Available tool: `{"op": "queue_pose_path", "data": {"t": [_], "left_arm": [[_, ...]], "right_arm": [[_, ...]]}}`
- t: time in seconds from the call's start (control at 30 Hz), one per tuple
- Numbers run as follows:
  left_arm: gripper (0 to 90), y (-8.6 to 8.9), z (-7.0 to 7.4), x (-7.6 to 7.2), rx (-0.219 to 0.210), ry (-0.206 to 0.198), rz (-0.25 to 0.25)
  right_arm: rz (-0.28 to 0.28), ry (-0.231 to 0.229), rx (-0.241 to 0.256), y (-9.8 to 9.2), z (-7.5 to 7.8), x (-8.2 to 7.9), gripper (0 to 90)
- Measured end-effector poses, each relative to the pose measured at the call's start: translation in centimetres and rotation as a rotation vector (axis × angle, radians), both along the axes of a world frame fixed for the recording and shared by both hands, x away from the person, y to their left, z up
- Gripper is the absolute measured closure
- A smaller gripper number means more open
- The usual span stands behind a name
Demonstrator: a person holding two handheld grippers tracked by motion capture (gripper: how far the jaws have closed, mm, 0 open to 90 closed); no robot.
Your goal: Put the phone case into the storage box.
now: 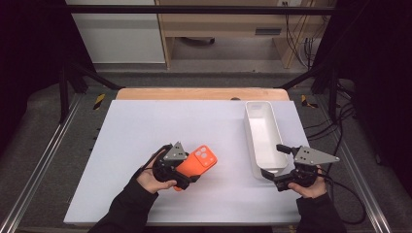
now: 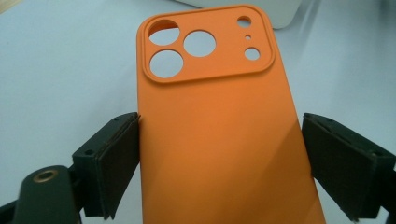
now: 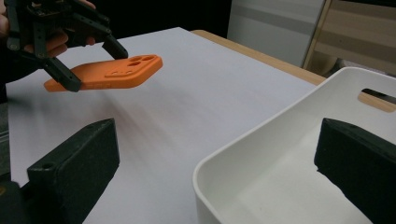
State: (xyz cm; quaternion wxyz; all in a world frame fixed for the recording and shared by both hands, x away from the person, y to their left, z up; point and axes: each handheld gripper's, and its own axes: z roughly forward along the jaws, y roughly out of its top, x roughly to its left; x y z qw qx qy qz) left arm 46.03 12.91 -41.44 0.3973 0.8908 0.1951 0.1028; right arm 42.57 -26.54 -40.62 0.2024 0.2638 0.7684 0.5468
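My left gripper (image 1: 187,175) is clamped across the long sides of the orange phone case (image 1: 197,163), and the right gripper view shows the case lifted off the white tabletop (image 1: 145,145), roughly level, camera cutouts pointing away from my hand. I judge the step in hand is carrying it across to the white bin (image 1: 264,138) on the right. To do it well I should keep a steady squeeze, since a thin soft case can bow and slip out sideways, and raise it enough to clear the bin's near wall. My right gripper (image 1: 278,165) stands with jaws wide apart around the bin's near corner, holding nothing; closing on that wall would steady the bin while I lower the case inside.
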Motion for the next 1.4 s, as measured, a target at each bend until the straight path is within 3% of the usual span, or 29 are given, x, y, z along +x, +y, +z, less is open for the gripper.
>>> {"op": "queue_pose_path", "data": {"t": [0.43, 1.4], "left_arm": [[13.1, -1.3, 0.2, -0.7, 0.010, -0.005, -0.061], [13.2, -3.1, 0.6, -1.8, 0.007, -0.014, -0.142]], "right_arm": [[0.049, -0.002, -0.035, 1.4, 0.0, -0.1, 0.7], [0.157, 0.007, -0.089, 4.6, -0.2, -0.5, 1.0]]}}
